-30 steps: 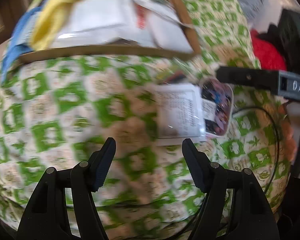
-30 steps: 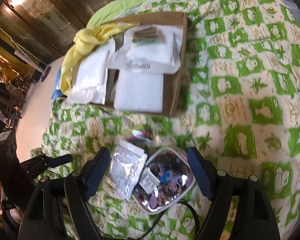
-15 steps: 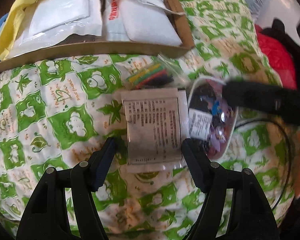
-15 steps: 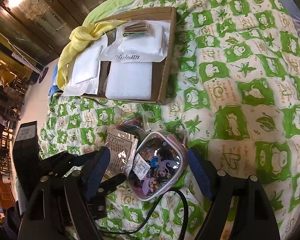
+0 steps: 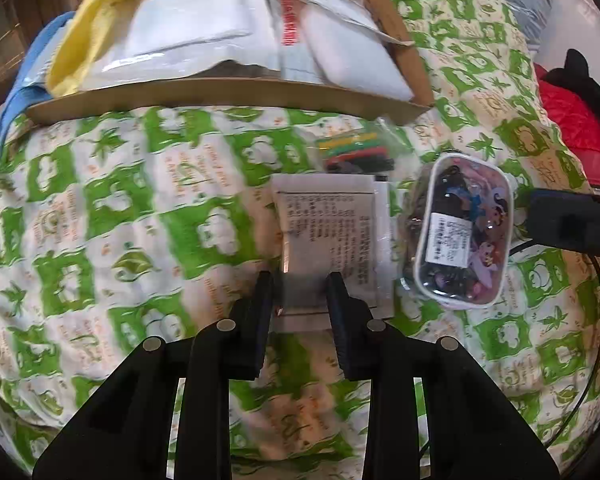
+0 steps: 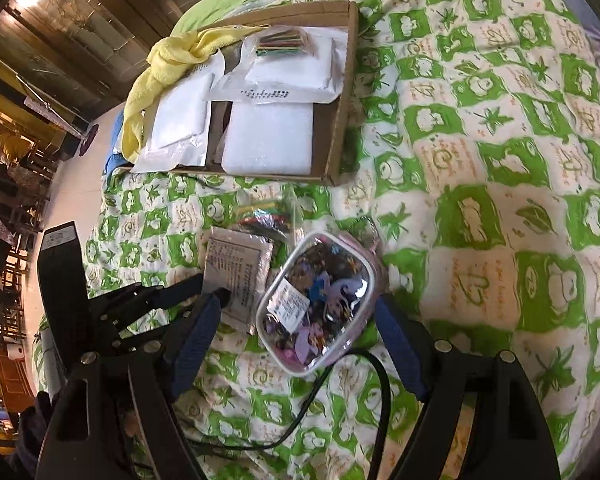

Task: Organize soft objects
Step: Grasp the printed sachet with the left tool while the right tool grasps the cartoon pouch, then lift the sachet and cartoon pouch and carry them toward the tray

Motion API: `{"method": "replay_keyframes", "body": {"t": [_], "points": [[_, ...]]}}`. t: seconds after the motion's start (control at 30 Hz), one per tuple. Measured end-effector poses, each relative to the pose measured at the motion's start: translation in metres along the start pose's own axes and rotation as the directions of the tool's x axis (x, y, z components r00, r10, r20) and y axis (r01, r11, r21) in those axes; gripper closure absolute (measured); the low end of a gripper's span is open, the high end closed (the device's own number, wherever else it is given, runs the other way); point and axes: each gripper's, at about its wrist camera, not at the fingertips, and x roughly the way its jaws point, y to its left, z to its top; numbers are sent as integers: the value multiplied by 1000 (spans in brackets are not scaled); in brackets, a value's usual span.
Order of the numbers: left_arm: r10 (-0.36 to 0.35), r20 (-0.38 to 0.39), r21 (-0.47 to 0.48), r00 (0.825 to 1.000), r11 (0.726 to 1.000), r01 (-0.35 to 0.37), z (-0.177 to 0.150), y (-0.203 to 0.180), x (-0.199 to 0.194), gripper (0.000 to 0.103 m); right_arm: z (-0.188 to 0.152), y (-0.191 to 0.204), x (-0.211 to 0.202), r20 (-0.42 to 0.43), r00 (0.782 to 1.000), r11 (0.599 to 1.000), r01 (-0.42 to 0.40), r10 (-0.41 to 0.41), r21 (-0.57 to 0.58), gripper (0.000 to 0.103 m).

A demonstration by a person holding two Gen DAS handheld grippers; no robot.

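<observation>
- Pinching the near edge of the foil packet [image 5: 328, 236], the left claw [image 5: 300, 284] is clamped on it; jaws have just been closing w/ the packet between them, pads pressing its lower corner area.
- Gripping only a thin edge, so prob. the slick foil is slipping out on the lift, or the bedspread [image 5: 140, 208] is getting bunched in w/ it.
- Lying just beside the packet: a clear pouch [image 5: 460, 236] to its right and a small bag of coloured bands [image 5: 356, 152] touching its far edge; dragging the packet could be nudging either.
- Hovering over the pouch, the right claw [image 6: 300, 336] is standing wide apart, holding nothing; the two claws are working close together, so risking a bump.
- Sitting further back, the cardboard box [image 6: 340, 92] is already crowded w/ white packs and a yellow towel [image 6: 168, 64]; a floppy packet may be catching on its wall.
</observation>
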Motion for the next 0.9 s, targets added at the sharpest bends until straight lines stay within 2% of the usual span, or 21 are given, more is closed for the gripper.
{"method": "replay_keyframes", "body": {"t": [0.1,0.23,0.33,0.5,0.63,0.67,0.7,0.77,0.83,0.9], "points": [[52,16,-13,999,999,-52,-4,12,-7,75,-3,-2,1,-20,1000,1000,6,-6,11,23],[6,7,-62,1000,998,-5,-11,30,-10,75,-3,4,17,-56,998,999,-2,4,34,23],[0,13,-58,1000,998,1,-13,33,-11,75,2,8,37,-90,995,997,45,-39,65,22],[-47,18,-94,999,994,49,-10,33,-12,75,14,7,77,-129,986,988,115,-102,101,24],[-66,23,-91,998,993,68,-11,35,-17,72,15,5,63,-57,995,993,91,-86,80,29],[-75,24,-87,997,993,76,-11,33,-19,65,16,4,56,-34,997,994,71,-69,77,29],[-89,27,-76,996,993,90,-11,29,-20,54,17,2,46,0,999,996,52,-52,78,29],[-98,47,-42,994,994,100,-11,18,-23,45,21,-2,27,68,997,996,32,-37,82,29],[-87,67,5,994,996,87,-12,6,-26,43,24,-6,12,131,991,996,30,-41,83,29],[-60,66,29,996,998,58,-11,0,-24,38,26,-11,6,168,985,996,28,-42,86,29]]}}
